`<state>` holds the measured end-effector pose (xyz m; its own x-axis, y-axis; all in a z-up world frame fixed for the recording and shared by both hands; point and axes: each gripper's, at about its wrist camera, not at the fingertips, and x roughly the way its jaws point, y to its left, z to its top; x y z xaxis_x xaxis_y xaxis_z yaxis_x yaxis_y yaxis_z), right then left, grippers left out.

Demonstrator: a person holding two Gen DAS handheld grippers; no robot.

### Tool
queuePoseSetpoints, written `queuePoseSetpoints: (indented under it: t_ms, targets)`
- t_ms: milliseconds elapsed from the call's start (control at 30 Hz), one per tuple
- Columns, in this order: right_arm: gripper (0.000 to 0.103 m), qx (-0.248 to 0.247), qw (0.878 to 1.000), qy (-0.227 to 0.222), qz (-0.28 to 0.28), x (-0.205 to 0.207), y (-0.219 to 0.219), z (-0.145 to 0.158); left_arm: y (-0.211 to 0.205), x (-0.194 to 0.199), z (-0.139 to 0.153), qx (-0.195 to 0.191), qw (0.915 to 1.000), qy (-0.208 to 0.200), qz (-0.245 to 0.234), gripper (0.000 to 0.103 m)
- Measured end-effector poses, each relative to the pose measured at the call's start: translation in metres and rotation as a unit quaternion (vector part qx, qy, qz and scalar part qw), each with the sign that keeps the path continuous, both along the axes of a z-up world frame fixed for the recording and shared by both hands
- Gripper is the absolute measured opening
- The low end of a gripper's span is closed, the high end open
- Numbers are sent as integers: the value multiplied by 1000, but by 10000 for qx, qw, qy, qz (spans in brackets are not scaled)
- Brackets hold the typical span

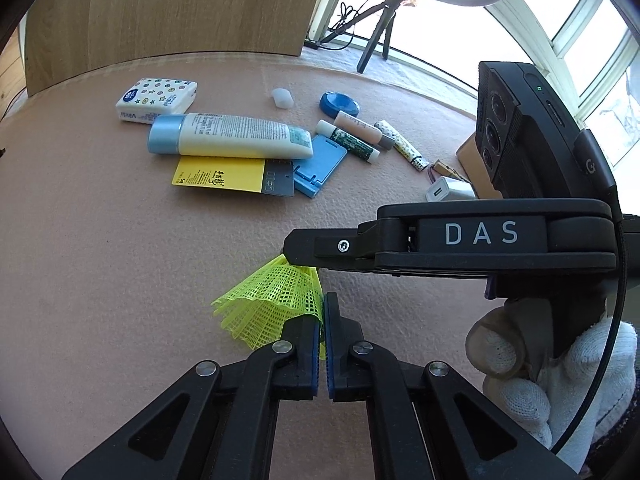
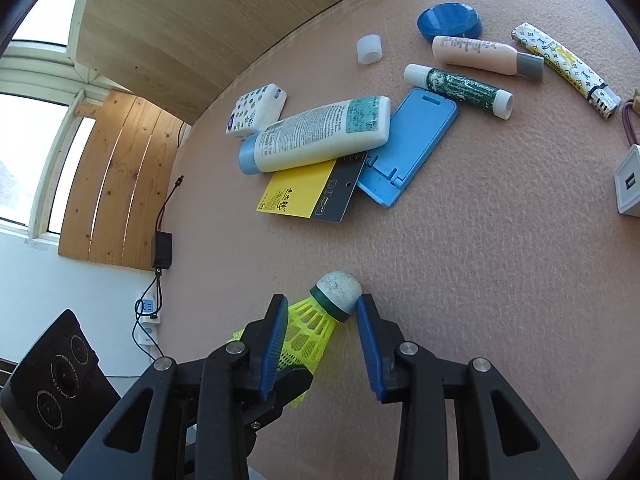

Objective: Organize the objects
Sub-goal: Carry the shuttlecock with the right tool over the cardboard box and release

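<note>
A yellow plastic shuttlecock (image 1: pixel 272 300) with a white cork head (image 2: pixel 336 294) lies on the pink felt table (image 1: pixel 100 240), close to both grippers. My left gripper (image 1: pixel 323 300) is shut on the edge of its mesh skirt; yellow mesh shows between the blue pads. In the right wrist view that gripper's black tip (image 2: pixel 286 386) holds the skirt from below. My right gripper (image 2: pixel 322 302) straddles the head end with a gap between its jaws. One pad (image 2: pixel 366 328) sits against the cork's green band and the other (image 2: pixel 276 336) stands beside the skirt. From the left wrist view the right gripper (image 1: pixel 292 256) reaches in from the right, above the shuttlecock.
Farther back lie a tissue pack (image 1: pixel 156 100), a cream tube (image 1: pixel 232 136) on a yellow card (image 1: pixel 218 174), a blue phone stand (image 1: pixel 318 166), a blue lid (image 1: pixel 339 102), a white cap (image 1: pixel 282 98), small tubes (image 1: pixel 354 140), a patterned lighter (image 1: pixel 402 144) and a white charger (image 1: pixel 450 192). A gloved hand (image 1: pixel 520 360) holds the right gripper.
</note>
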<state>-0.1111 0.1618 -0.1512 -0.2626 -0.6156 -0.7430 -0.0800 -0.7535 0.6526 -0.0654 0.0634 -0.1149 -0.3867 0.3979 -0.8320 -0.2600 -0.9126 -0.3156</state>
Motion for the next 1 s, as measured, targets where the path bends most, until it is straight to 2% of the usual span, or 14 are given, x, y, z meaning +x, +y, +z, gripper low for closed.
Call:
queuePoseSetpoints:
  t_ms: [233, 433, 667, 1000]
  targets:
    - [32, -3, 9998, 140, -141, 8, 16, 12, 24, 3, 20, -67, 9994, 202, -282, 2]
    - [32, 111, 9981, 358, -480, 25, 54, 34, 67, 3, 42, -41, 9966, 413, -706, 2]
    - [32, 432, 9915, 693, -1016, 52, 117, 67, 139, 6, 72, 113, 9874, 722, -1400, 2]
    - [32, 845, 9763, 801, -1822, 95, 204, 85, 236, 17, 84, 317, 9695, 844, -2279, 2]
